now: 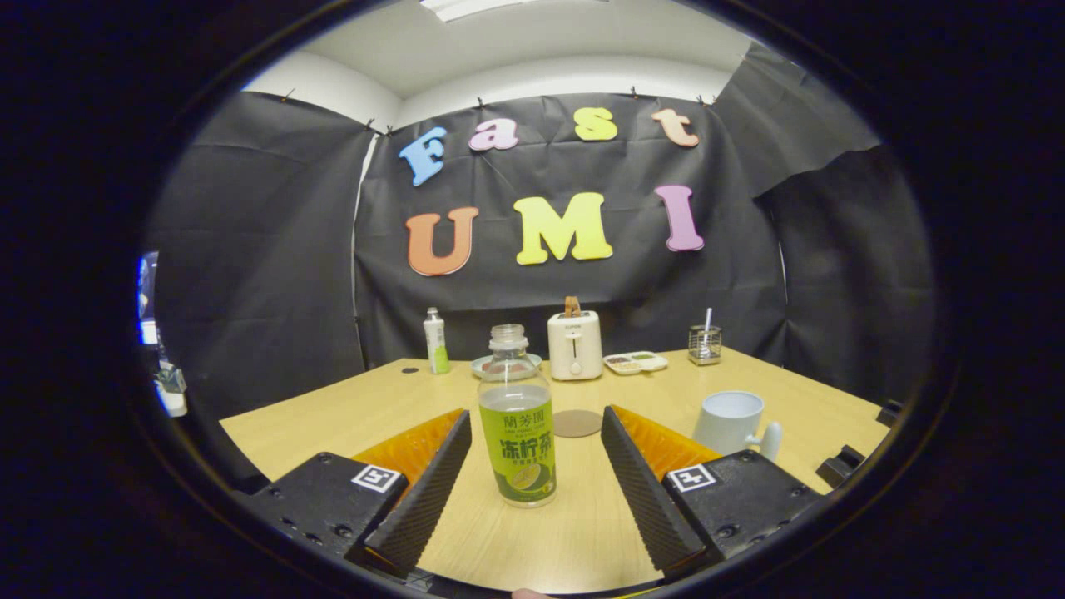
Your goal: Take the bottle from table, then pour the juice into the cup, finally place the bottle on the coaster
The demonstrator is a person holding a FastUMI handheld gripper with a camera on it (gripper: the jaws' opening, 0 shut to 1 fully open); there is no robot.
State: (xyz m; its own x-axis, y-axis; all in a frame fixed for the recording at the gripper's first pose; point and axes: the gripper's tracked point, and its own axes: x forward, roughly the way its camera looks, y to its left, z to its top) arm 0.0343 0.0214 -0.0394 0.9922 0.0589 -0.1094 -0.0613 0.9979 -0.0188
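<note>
Bottle (517, 416) stands centre frame on the surface (333, 420), inside the spread claw (532, 420); coaster (577, 423) just behind, cup (729, 421) right, toaster (574, 344) farther back.

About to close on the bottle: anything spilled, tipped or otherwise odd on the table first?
Nothing stands out. The bottle stands upright and uncapped between the open jaws of the gripper, untouched. The cup sits upright to the right, the coaster lies flat beyond the bottle. No spill on the table.
</note>
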